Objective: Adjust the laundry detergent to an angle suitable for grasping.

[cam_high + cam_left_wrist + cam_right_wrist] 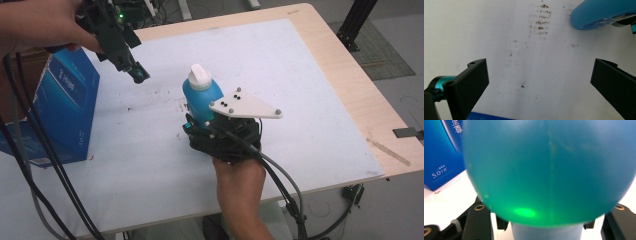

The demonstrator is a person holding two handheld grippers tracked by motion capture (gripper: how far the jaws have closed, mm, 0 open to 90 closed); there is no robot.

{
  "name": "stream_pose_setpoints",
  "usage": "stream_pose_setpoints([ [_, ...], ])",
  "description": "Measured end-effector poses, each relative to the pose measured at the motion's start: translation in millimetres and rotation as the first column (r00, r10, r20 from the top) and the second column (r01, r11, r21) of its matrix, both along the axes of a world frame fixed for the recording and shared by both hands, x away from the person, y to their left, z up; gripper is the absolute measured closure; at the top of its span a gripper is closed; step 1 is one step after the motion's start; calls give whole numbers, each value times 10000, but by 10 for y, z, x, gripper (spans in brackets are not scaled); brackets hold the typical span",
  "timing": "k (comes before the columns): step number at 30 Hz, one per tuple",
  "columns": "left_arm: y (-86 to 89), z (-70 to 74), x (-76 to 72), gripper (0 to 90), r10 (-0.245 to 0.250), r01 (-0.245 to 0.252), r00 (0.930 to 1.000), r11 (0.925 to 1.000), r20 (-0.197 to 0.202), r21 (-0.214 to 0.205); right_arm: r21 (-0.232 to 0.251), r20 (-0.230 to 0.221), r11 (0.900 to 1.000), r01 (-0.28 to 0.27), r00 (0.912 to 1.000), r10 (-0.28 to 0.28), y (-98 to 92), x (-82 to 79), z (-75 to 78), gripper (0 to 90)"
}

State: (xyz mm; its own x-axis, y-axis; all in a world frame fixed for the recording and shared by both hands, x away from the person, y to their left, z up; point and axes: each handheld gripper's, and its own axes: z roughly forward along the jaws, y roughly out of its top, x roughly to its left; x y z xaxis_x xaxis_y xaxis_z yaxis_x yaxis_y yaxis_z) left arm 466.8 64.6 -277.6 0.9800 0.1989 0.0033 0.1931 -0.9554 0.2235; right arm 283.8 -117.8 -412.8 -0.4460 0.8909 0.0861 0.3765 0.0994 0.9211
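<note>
A blue bottle [201,98] with a white cap [199,77] stands upright on the white mat [310,85] near the middle of the table. My right gripper [204,125] comes at it from the near side, low on its body. In the right gripper view the bottle [549,170] bulges between the two black jaws, which press its sides. My left gripper [138,74] hangs above the mat to the bottle's far left, pointing down. Its jaws stand wide apart [539,82] over bare mat, with the bottle's edge [599,15] at the upper right.
A tall blue carton [60,110] stands at the table's left edge, close beside the left hand's cables. The mat carries dark smudges [541,22]. The wooden table rim [350,75] runs along the right. A black stand foot [352,30] sits on the floor beyond it.
</note>
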Motion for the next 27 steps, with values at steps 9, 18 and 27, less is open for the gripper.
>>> stream_pose_setpoints([
  [9, -5, -5, -1, 17, -7, 7, 10000, 10000, -9, 10, -144, 111, 9998, 167, 9998, -166, 29, -16, -1, 430],
  [18, -7, -22, -2, 17, -7, 8, 10000, 10000, -31, 7, -256, 71, 9996, -120, 9999, 122, 0, 11, 23, 437],
  [27, 28, -38, 2, 17, 40, -39, 10000, 10000, -56, 20, -723, 4, 9944, -774, 9970, 777, -87, 83, 171, 439],
])
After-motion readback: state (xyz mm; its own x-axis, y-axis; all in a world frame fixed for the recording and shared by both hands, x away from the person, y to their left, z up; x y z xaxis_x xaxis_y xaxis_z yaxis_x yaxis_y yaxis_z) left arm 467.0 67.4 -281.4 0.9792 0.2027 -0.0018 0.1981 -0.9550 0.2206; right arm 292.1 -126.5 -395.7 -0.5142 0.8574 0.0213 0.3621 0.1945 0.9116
